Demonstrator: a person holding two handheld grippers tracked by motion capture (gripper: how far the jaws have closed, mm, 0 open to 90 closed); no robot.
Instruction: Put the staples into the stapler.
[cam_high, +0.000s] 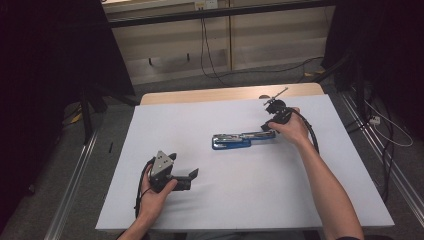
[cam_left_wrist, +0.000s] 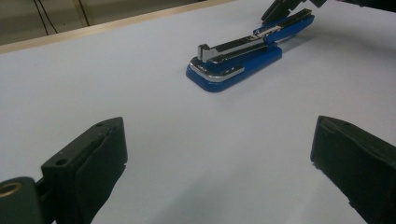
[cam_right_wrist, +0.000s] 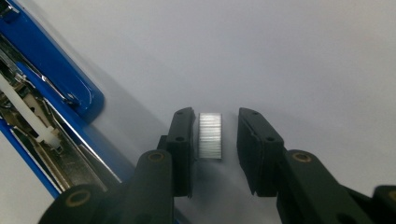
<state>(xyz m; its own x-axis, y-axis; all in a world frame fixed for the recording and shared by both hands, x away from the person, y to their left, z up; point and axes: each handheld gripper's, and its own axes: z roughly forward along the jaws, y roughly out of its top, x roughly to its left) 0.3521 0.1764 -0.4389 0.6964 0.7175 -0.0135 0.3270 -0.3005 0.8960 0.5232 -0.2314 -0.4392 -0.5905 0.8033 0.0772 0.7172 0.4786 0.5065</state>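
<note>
Right gripper jaws straddle the staple strip, unclamped; a skewed squeeze could snap it; left gripper gapes idle.

Overhead plus two close gripper-mounted views

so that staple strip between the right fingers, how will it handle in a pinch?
The staple strip lies flat on the table between the right gripper fingers, so it probably sits too low to grab easily. Its fine ribbing suggests glued staples: likely stiff, but apt to snap if squeezed hard. Small, shiny metal: probably light and may slide when nudged.
</note>
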